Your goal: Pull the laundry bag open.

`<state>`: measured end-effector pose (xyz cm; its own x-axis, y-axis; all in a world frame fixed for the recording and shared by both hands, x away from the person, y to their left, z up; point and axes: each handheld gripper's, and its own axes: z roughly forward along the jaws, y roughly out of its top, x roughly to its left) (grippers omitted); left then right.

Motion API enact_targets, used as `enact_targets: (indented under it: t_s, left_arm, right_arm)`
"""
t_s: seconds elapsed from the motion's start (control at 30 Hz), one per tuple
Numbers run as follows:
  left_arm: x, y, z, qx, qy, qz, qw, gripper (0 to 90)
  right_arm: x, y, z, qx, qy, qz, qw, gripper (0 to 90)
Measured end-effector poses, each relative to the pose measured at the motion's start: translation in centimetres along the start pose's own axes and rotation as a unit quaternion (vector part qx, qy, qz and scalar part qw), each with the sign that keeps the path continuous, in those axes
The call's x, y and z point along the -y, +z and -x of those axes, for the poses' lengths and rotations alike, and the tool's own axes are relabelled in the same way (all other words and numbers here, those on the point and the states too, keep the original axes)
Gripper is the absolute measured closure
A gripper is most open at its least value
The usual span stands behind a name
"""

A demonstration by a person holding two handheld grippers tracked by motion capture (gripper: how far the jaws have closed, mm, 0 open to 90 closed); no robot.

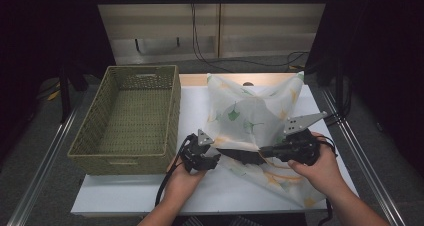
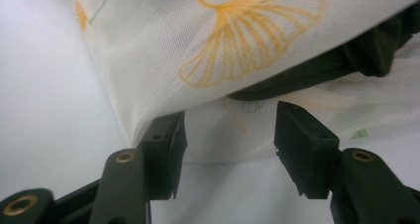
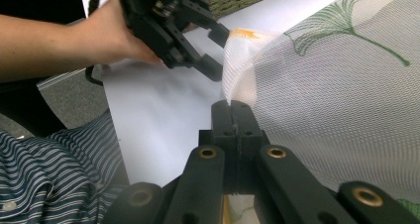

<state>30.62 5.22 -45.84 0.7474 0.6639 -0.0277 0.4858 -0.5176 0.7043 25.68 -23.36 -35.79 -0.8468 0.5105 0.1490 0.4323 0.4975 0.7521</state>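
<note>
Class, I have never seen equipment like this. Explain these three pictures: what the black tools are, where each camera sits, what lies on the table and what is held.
A person holds a hand-held gripper in each hand. The high view looks down from above the table; the other two cameras ride on the grippers.

On the white table stand a woven basket and a mesh laundry bag printed with ginkgo leaves, with dark clothing inside.

The right gripper is shut on the bag's edge. The left gripper is open, its fingers on either side of the bag's opening.

Basket left of mesh bag, both on table.
</note>
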Motion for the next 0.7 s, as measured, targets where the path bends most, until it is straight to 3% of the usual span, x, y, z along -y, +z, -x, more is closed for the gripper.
enact_targets:
  t_s: [0.07,0.17,0.2,0.23,0.3,0.6,0.67,0.7]
  left_arm:
    - [0.0,0.7,-0.2,0.009,0.005,-0.01,0.9999,42.4]
    - [0.0,1.9,-0.1,0.023,-0.006,-0.029,0.9993,38.1]
    - [0.1,2.2,0.0,0.023,-0.007,-0.037,0.999,37.7]
    - [0.1,2.4,0.1,0.026,-0.001,-0.029,0.9992,37.1]
    - [0.0,2.5,0.4,0.013,0.006,-0.03,0.9994,39.1]
    - [0.1,2.7,1.3,0.015,0.031,-0.016,0.9993,69.6]
    - [0.2,2.8,1.3,0.022,0.017,-0.009,0.9996,74.2]
    - [0.2,2.7,1.3,0.021,0.021,-0.014,0.9995,76.7]
  right_arm:
    - [0.0,0.0,0.1,-0.001,-0.001,0.0,1.0,90.0]
    - [0.0,0.2,0.1,-0.001,0.0,-0.001,1.0,90.0]
    - [0.0,0.2,0.1,0.0,0.0,-0.001,1.0,90.0]
    - [0.0,0.2,0.1,-0.001,0.0,-0.002,1.0,90.0]
    - [0.0,0.3,0.0,0.001,0.0,-0.003,1.0,90.0]
    - [-0.2,0.4,-0.1,-0.005,-0.002,-0.001,1.0,90.0]
    - [-0.2,0.4,-0.2,-0.003,-0.003,-0.001,1.0,90.0]
    - [-0.3,0.4,-0.2,-0.003,-0.004,-0.001,1.0,90.0]
